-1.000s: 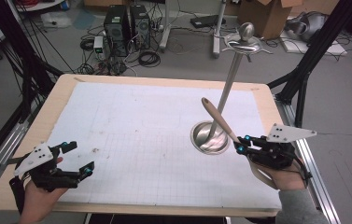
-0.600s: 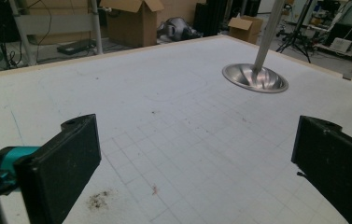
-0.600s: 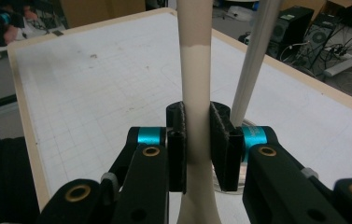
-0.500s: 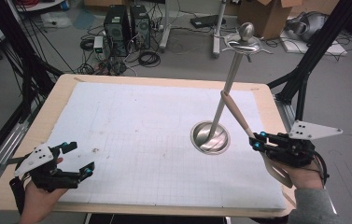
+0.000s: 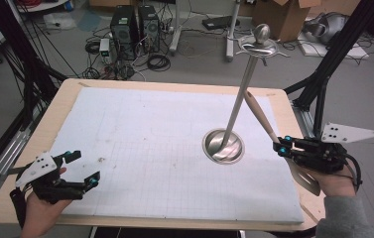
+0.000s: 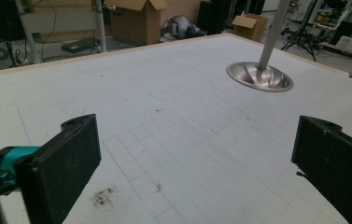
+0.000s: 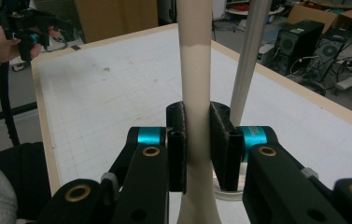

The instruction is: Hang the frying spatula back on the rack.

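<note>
One table (image 5: 140, 88) fills the scene, topped by one white gridded mat (image 5: 155, 148). On the mat stands one metal stand (image 5: 239, 99): a round dished base, a single slim pole leaning slightly, and a knob with a ring of hooks at the top. The base also shows at the far right in the left gripper view. There are two grippers, one in each hand, and one wooden spoon (image 5: 261, 116).

The right gripper (image 5: 280, 146) sits at the mat's right edge, just beside the stand's base. Its jaws are clamped on the spoon's handle, which runs up between the two pads in the right gripper view, with the pole close behind it to the right. From above, the handle slants up and left until its tip meets or nearly meets the pole; which one is hard to tell. The bowl end hangs below the hand, off the mat's edge.

The left gripper (image 5: 84, 168) rests at the near left corner, jaws wide apart with nothing between them, well apart from the stand
</note>
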Action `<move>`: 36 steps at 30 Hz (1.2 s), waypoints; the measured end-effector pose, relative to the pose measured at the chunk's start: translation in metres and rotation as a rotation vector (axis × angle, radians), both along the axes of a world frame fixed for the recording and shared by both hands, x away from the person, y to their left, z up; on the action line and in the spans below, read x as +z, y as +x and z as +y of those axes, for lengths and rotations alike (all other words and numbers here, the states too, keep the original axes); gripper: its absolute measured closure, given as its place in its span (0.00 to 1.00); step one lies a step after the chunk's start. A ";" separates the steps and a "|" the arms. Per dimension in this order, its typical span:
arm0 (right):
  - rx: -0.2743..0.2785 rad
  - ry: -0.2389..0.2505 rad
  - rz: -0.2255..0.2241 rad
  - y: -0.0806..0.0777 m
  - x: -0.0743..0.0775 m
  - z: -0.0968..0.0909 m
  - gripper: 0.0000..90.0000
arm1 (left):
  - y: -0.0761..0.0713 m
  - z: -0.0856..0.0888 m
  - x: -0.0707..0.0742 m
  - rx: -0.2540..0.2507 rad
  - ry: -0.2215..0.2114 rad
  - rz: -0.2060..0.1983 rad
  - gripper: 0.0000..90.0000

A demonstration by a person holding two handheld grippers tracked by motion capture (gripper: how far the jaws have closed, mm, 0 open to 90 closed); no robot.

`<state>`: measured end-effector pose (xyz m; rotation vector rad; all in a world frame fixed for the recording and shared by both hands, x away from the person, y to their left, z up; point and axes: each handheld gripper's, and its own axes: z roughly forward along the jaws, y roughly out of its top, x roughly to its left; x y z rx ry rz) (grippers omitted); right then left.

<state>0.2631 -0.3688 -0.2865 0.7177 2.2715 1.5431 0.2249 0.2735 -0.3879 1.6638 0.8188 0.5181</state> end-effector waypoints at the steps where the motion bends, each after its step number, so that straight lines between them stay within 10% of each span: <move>1: -0.005 0.004 0.000 0.000 0.000 -0.001 0.87 | 0.000 0.000 0.000 0.000 0.000 0.000 0.02; 36: -0.062 0.077 -0.027 0.000 0.034 -0.037 0.87 | 0.000 0.000 -0.001 0.001 0.006 0.004 0.02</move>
